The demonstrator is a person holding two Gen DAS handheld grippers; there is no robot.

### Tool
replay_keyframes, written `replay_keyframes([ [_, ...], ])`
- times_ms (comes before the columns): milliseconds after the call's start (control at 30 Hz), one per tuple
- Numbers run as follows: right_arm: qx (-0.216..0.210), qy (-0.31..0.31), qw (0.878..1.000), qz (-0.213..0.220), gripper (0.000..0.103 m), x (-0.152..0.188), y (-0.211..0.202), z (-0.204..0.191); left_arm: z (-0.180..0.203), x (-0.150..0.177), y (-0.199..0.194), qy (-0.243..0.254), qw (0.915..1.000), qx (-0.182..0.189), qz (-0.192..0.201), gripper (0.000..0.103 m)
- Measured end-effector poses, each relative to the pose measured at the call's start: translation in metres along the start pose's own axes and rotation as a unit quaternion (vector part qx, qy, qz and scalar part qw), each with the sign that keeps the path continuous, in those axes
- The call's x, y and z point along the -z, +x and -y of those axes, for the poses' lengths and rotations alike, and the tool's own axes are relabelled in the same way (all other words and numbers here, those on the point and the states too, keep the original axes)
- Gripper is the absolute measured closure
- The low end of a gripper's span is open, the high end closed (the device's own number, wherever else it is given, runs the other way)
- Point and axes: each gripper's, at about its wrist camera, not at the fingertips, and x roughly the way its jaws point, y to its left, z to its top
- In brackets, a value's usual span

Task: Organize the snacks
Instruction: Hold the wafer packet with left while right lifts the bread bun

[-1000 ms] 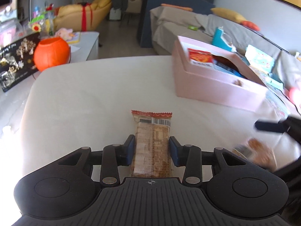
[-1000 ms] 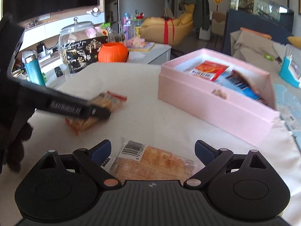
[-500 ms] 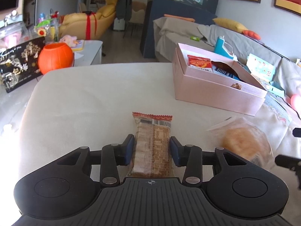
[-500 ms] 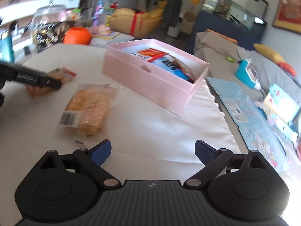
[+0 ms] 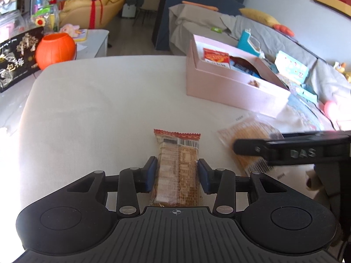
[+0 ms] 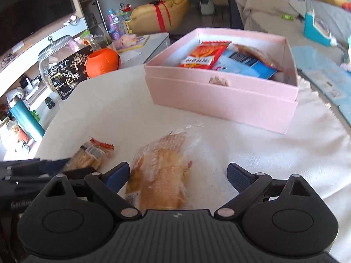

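My left gripper [image 5: 177, 173] is shut on a long wafer packet [image 5: 177, 153] with a red top seal that lies on the white table [image 5: 98, 109]. To its right lies a clear bread packet [image 5: 248, 131], with one finger of my right gripper [image 5: 285, 151] across it. In the right wrist view the right gripper [image 6: 178, 174] straddles the bread packet [image 6: 162, 171]. Its jaws are wide and closing; the right pad is clear of the bag. The wafer packet [image 6: 92, 155] and left gripper [image 6: 33, 168] show at the left. The pink box [image 6: 219, 100] beyond holds several snack packets.
An orange pumpkin bucket [image 5: 54, 49], a black printed bag [image 5: 15, 59], a glass jar [image 6: 52, 54] and a teal bottle [image 6: 24, 118] stand off the table's left edge. Blue paper sheets [image 6: 324, 76] lie to the right of the box. A grey sofa [image 5: 219, 22] runs behind.
My right gripper swung away to the right, then came back over the bread packet, which now lies lengthwise between its jaws. The left gripper kept still on the wafer packet.
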Motion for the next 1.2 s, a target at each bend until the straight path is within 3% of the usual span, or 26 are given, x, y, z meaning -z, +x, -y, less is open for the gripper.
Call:
replay_keyframes([
  [133, 0.007, -0.016, 1.000, 0.009, 0.027, 0.011, -0.010, 0.001, 0.013, 0.007, -0.002, 0.006, 1.0000, -0.006, 0.000, 0.058],
  [267, 0.028, -0.023, 0.999, 0.011, 0.028, 0.027, -0.026, 0.013, 0.023, 0.010, 0.000, 0.001, 1.0000, -0.006, 0.003, 0.058],
  [367, 0.042, -0.034, 0.998, 0.015, 0.025, 0.036, -0.032, 0.019, 0.027, 0.008, 0.003, 0.009, 1.0000, -0.002, 0.001, 0.057],
  [633, 0.052, -0.056, 0.997, 0.031, 0.001, 0.048, -0.025, 0.012, 0.021, 0.004, 0.009, 0.010, 0.9995, 0.030, 0.004, 0.056],
  [933, 0.049, -0.079, 0.995, 0.024, 0.000, 0.049, -0.025, 0.009, 0.008, -0.005, 0.017, 0.005, 0.9973, 0.074, -0.001, 0.057],
  [1200, 0.046, -0.080, 0.995, 0.026, 0.000, 0.049, -0.026, 0.009, 0.010, 0.005, 0.013, -0.002, 0.9978, 0.065, 0.018, 0.057],
])
